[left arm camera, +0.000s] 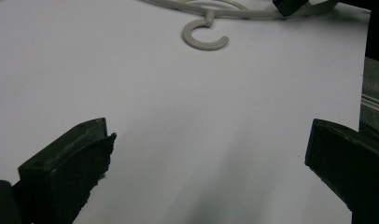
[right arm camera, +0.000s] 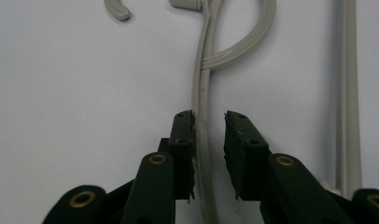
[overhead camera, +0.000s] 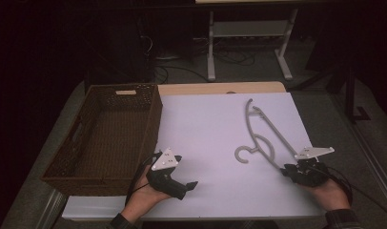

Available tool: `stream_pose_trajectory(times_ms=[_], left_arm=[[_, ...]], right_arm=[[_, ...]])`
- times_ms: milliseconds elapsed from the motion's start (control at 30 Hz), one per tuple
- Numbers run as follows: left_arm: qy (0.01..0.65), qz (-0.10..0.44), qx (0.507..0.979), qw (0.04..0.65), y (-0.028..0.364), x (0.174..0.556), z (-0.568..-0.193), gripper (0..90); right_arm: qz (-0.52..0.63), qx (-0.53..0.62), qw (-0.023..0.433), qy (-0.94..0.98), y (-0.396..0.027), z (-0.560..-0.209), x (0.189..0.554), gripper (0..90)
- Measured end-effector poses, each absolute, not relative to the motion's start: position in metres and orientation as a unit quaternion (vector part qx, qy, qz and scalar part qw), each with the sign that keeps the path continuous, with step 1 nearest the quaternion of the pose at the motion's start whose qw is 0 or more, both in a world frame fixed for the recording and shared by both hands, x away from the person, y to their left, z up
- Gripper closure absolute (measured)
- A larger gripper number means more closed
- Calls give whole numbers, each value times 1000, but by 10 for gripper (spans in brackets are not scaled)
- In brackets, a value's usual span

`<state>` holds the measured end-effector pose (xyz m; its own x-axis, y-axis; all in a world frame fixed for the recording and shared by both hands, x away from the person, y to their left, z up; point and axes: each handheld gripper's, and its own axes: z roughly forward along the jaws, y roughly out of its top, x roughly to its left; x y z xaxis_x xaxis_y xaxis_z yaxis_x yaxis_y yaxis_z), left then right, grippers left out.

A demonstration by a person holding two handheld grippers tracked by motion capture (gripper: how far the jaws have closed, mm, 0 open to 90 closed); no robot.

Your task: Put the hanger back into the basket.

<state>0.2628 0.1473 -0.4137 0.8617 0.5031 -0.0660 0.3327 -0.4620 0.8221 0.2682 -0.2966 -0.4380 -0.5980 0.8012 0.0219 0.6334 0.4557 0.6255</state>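
A grey plastic clothes hanger (overhead camera: 265, 129) lies flat on the white tabletop (overhead camera: 206, 119), its hook (overhead camera: 244, 155) pointing toward the person. My right gripper (overhead camera: 284, 171) sits low at the hanger's near end. In the right gripper view one hanger arm (right arm camera: 201, 88) runs between the jaws of the right gripper (right arm camera: 210, 119); it lies against the left pad, with a gap to the right pad. My left gripper (overhead camera: 191, 185) rests near the front edge beside the basket, and its jaws (left arm camera: 211, 135) stand wide open over bare table, with the hook (left arm camera: 204, 39) farther off.
A brown woven basket (overhead camera: 148, 114), with nothing inside, stands on the left part of the table. A white metal stand (overhead camera: 249, 28) and cables are on the floor behind. The hanger's second bar (right arm camera: 348, 93) runs beside the right gripper.
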Motion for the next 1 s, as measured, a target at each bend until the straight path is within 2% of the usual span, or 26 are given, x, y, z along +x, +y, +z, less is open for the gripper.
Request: stream_pose_trajectory(times_ms=[200, 267, 467, 1000], left_arm=[[247, 96, 851, 454, 149, 263, -414, 0], [247, 98, 850, 455, 149, 263, -414, 33], [248, 98, 848, 457, 149, 263, -414, 35], [248, 94, 849, 458, 149, 263, -414, 34]], right_arm=[[289, 420, 138, 849, -294, -440, 267, 777], [288, 417, 136, 851, -293, -440, 267, 802], [288, 417, 134, 852, -290, -440, 269, 809], [290, 411, 130, 855, -239, -441, 305, 805]])
